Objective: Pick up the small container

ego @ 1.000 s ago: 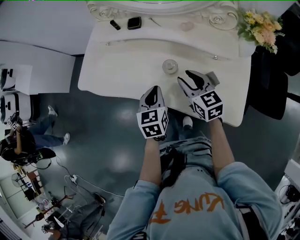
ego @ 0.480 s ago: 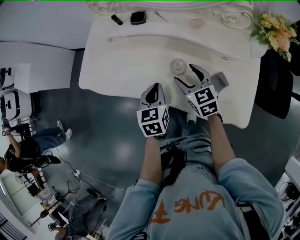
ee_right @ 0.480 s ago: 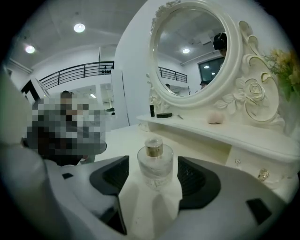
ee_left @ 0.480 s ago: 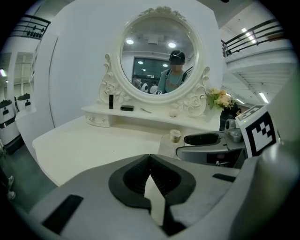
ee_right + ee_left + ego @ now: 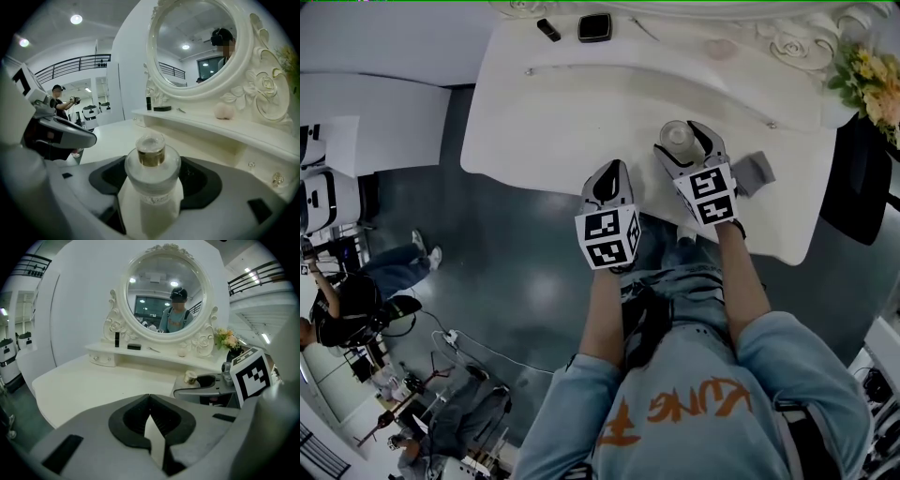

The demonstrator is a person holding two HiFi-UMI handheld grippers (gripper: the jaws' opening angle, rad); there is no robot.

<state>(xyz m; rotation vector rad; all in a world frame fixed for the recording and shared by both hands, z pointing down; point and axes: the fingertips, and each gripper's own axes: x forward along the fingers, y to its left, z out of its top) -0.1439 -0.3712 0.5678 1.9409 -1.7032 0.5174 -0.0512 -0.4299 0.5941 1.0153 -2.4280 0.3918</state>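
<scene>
Left gripper (image 5: 608, 180) sat idle at the table (image 5: 553, 112) edge, jaws together. The right gripper (image 5: 687, 142) had just been opening wide, with the small container (image 5: 152, 165) upright on the table between its jaws (pads not yet pressing). Risk: an off-centre close might have skidded or tipped that smooth round body.

Frosted glass small container (image 5: 152, 171), smooth white table (image 5: 562, 122)

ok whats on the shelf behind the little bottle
On the shelf behind the bottle stand a dark tube, a flat black case and a pink round thing, below the mirror. The bottle itself hides the bit of tabletop straight behind it.
</scene>
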